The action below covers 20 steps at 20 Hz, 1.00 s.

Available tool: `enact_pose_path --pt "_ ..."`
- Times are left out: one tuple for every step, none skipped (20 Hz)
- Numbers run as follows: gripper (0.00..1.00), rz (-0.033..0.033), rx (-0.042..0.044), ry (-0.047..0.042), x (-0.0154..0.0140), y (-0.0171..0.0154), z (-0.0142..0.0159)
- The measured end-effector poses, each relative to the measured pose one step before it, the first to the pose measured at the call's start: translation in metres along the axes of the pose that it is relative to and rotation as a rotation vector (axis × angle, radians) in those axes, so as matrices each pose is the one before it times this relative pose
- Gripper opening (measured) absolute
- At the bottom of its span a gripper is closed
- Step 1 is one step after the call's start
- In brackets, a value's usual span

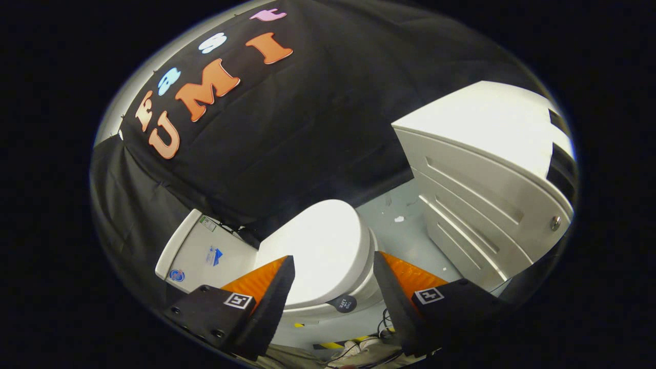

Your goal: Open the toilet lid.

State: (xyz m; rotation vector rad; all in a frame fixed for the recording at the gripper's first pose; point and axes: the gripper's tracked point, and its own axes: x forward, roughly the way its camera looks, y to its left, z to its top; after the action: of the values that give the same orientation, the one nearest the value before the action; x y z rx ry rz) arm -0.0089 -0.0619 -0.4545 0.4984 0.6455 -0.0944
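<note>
A white toilet stands ahead of and below me, its lid (320, 246) lying flat and closed on the bowl. Its white tank (205, 251) is behind it against the black cloth wall, with small stickers on its top. My gripper (333, 266) hovers above the lid's front part, open, with the lid showing in the wide gap between the two fingers (279, 287). Nothing is held. A round dark sticker (342, 303) sits on the bowl's front rim, between the fingers.
A white cabinet (487, 205) with slatted drawer fronts and a round knob stands to the right of the toilet. Pale floor (400, 225) with small scraps lies between them. Cables, yellow-black tape and cloth lie below the bowl.
</note>
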Motion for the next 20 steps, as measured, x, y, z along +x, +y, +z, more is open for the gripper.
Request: enact_pose_path --pt "0.99 -0.00513 0.01165 0.01649 0.00554 -0.0048 -0.00823" --pt "0.99 -0.00719 0.00449 0.01689 0.00525 -0.0046 -0.00798" --pt "0.99 -0.00688 -0.00309 0.01723 0.00549 -0.00461 -0.00789" --pt "0.99 -0.007 -0.00476 0.01677 0.00362 -0.00298 -0.00719" --pt "0.99 -0.00451 -0.00264 0.01948 0.0037 -0.00333 -0.00775" --pt "0.99 -0.00348 0.00505 0.01848 0.00448 -0.0041 -0.0074" --pt "0.99 -0.00196 0.00964 0.01651 0.00549 -0.00372 -0.00622" --pt "0.99 0.00047 0.00905 0.01812 0.00416 -0.00403 -0.0064" --pt "0.99 -0.00026 0.00479 0.02101 0.00355 -0.00467 -0.007" --pt "0.99 0.00009 0.00625 0.02289 0.00347 -0.00342 -0.00804" --pt "0.99 0.00354 0.01056 0.02633 0.00621 -0.00303 -0.00829" --pt "0.99 0.00875 0.01006 0.02337 0.00399 -0.00122 -0.00716" --pt "0.99 0.00547 0.00845 0.02059 0.00544 -0.00228 -0.00561" --pt "0.99 0.00569 0.00876 0.01936 0.00503 -0.00106 -0.00636" --pt "0.99 0.00387 0.01394 0.0156 0.00548 -0.00152 -0.0045" --pt "0.99 0.00412 0.01466 0.01261 0.00467 -0.00217 -0.00395" --pt "0.99 0.00608 0.01632 0.01212 0.00491 -0.00215 -0.00199" --pt "0.99 0.0093 0.01742 0.01699 0.0053 -0.00147 -0.00339" --pt "0.98 0.01377 0.01955 0.01277 0.00253 0.0001 -0.00464" --pt "0.97 0.01663 0.01913 0.01662 0.00335 0.00075 -0.00134"
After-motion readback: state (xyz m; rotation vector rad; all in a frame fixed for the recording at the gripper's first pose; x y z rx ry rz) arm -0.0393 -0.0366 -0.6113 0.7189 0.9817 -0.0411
